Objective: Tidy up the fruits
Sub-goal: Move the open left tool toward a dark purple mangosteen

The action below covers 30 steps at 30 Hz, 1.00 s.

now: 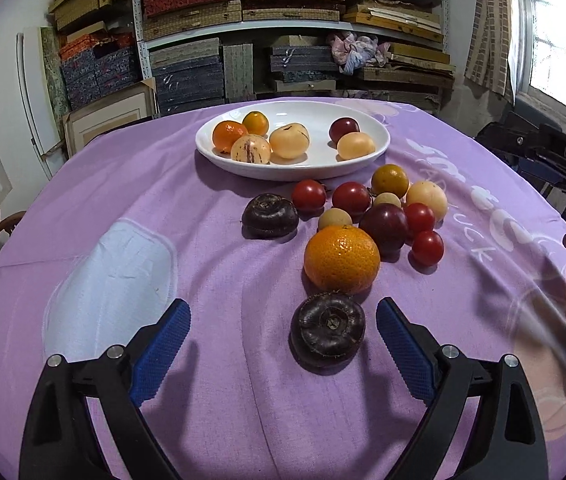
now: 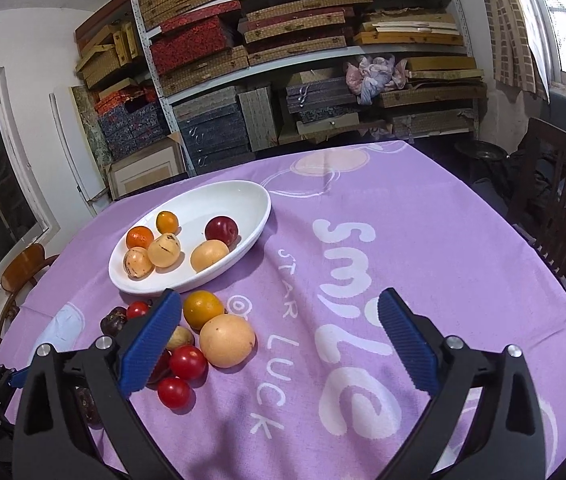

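Six fruits in the white oval ceramic dish [image 1: 243,168], twelve loose just before it on the lilac-clothed tabletop [image 1: 203,272], box-stacked shelves [image 1: 291,12] behind, left claw [image 1: 283,340] and right claw [image 2: 281,336] both spread, empty.

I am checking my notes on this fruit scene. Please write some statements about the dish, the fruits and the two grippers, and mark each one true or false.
1. The white dish holds six fruits. True.
2. The left gripper is shut on the big orange. False: its jaws stand open and the orange lies on the cloth beyond them.
3. A dark ridged fruit lies between the left gripper's fingers, untouched. True.
4. The right gripper holds a red tomato. False: it is open and empty; the tomato lies on the purple cloth.
5. All fruits are already in the dish. False: many lie on the cloth.
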{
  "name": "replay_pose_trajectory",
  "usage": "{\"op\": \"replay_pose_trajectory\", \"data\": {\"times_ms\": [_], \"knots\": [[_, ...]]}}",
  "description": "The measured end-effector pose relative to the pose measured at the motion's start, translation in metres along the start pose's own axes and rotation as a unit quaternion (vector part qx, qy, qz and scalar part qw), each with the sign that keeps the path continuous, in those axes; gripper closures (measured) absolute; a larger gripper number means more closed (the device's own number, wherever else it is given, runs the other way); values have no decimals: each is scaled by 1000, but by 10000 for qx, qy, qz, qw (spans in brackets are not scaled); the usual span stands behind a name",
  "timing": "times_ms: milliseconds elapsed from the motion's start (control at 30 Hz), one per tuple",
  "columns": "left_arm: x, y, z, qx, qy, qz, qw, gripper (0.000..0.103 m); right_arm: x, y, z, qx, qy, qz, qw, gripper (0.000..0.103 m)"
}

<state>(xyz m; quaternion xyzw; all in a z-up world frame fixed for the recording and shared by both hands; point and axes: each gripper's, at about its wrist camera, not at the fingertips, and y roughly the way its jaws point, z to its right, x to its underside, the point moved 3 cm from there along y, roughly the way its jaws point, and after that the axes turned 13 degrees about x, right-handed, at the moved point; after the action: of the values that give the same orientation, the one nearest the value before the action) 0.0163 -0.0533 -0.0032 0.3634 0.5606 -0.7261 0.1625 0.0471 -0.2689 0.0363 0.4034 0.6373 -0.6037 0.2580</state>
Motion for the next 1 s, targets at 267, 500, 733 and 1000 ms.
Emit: {"op": "replay_pose_trajectory", "data": {"times_ms": [267,500,733,1000], "knots": [[8,13,-12,62,-194,-349,9992,8,-2,4,4,1,73,-102,9999,5],[9,19,-21,95,-406,-529,9977,8,-2,5,4,-20,91,-120,9999,5],[9,13,-23,207,-479,-403,9978,22,-3,4,2,-44,35,-142,9999,5],[9,17,-18,517,-447,-443,9967,42,-1,5,-2,-54,-10,-173,9998,5]]}}
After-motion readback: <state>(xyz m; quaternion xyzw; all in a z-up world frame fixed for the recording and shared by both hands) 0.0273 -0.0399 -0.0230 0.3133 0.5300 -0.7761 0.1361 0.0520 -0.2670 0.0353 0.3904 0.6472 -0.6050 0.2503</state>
